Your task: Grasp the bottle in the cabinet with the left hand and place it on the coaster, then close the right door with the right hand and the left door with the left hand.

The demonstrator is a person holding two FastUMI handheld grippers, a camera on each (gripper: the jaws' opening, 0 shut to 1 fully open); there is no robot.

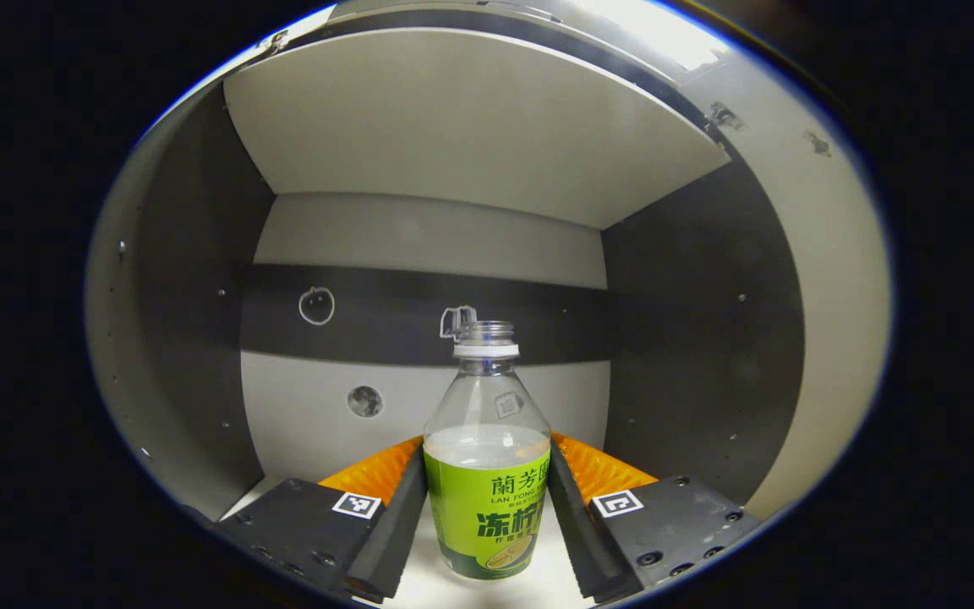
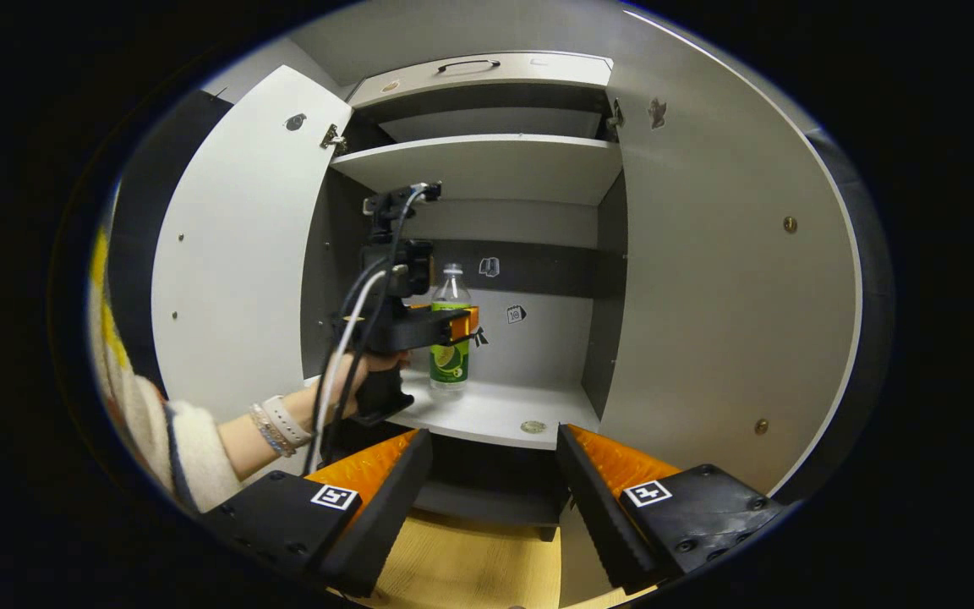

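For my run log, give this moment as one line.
bottle: on cabinet shelf | left gripper: jaws around bottle | right gripper: open | doors: open

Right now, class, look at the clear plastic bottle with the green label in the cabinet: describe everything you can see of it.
The clear plastic bottle with the green label stands upright on the pale cabinet shelf. It has no cap, only a white ring below its open threaded neck. Pale liquid reaches the label's top edge. The left gripper brackets its labelled body, fingers close against both sides; whether they press cannot be told.

both doors (image 2: 707, 279) swung wide, shelf (image 2: 495, 414) open around bottle (image 2: 450, 338)
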